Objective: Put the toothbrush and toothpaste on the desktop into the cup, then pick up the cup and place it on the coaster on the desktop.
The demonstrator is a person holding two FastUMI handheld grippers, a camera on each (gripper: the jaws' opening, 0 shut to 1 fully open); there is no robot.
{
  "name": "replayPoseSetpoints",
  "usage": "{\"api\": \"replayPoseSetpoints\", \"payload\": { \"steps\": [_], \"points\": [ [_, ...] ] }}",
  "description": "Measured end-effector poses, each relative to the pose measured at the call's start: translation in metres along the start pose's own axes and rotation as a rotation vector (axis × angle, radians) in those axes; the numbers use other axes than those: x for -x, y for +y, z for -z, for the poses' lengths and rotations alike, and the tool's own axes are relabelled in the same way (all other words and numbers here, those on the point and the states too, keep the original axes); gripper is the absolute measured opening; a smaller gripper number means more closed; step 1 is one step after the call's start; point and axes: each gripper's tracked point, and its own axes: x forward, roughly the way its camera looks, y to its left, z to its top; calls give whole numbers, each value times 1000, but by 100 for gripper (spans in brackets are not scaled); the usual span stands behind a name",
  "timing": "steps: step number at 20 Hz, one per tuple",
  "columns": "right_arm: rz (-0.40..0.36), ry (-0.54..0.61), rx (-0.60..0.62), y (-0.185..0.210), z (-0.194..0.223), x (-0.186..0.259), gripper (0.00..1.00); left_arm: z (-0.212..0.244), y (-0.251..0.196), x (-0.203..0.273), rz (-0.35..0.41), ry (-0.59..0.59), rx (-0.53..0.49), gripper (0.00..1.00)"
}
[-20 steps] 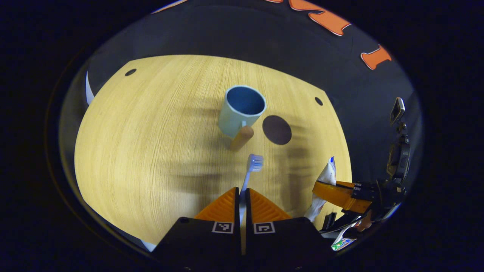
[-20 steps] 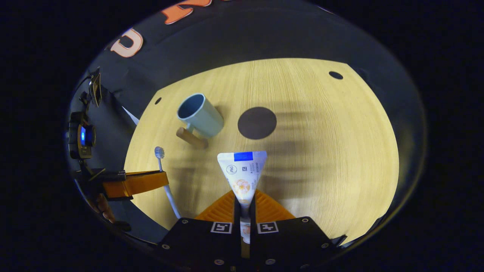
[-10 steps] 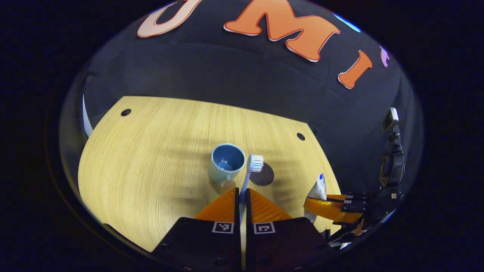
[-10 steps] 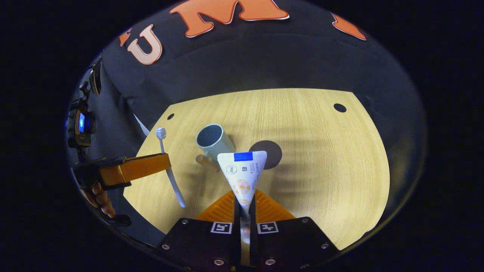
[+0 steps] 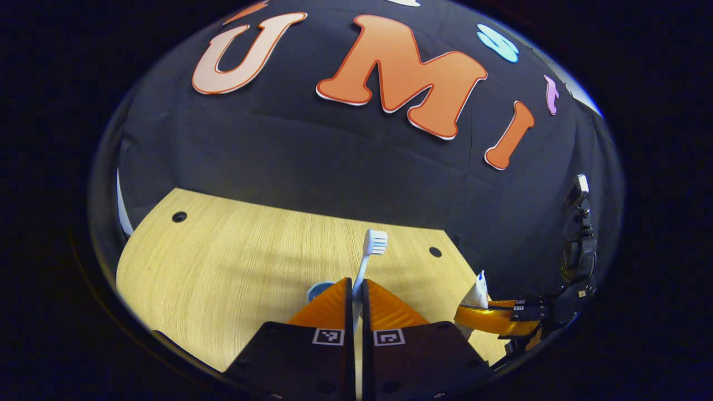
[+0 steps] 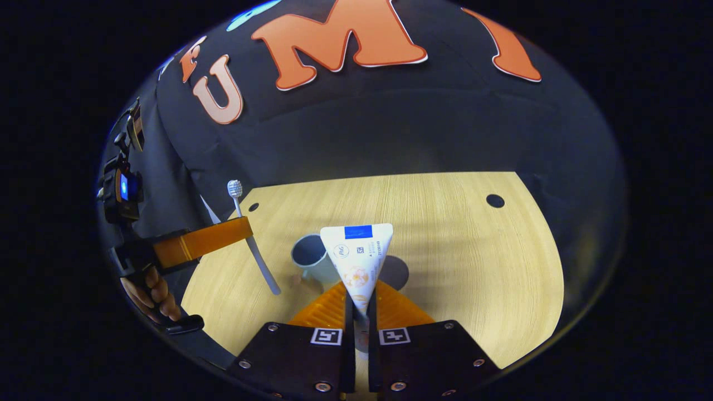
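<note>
Toothbrush [image 5: 367,259]: clamped upright by left gripper [image 5: 357,289], raised higher than before.
Toothpaste [image 6: 358,256]: gripped by right gripper [image 6: 357,298], lifted too.
Cup [image 6: 309,257]: left on desktop [image 6: 462,250], beside coaster [image 6: 396,272].

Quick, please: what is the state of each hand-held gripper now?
Left hand-held gripper: closed, holding the toothbrush.
Right hand-held gripper: closed, holding the toothpaste tube.

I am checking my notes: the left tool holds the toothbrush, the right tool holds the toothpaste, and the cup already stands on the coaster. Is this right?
Not quite: in the right gripper view the cup stands on the desktop beside the coaster, not on it. The rest holds.
</note>
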Motion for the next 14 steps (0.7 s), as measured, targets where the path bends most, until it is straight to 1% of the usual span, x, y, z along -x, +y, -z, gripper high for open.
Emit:
{"api": "replayPoseSetpoints", "payload": {
  "steps": [3, 6, 8, 10, 13, 14],
  "points": [
    [-9, -25, -15, 2, -18, -9, 10, -18, 11, 7, 7, -55, -31, 5],
    [-4, -60, -16, 1, -31, -18, 10, -28, 13, 12, 37, -101, -34, 5],
    [8, -91, -15, -2, -39, -25, 10, -35, 15, 19, 63, -137, -27, 5],
    [28, -117, -8, -4, -37, -26, 10, -41, 14, 25, 88, -173, -17, 4],
    [46, -155, 12, -3, -38, -31, 10, -44, 21, 23, 116, -235, 18, 5],
    [50, -170, 15, -5, -38, -32, 10, -47, 26, 14, 119, -260, 19, 5]
  ]
}}
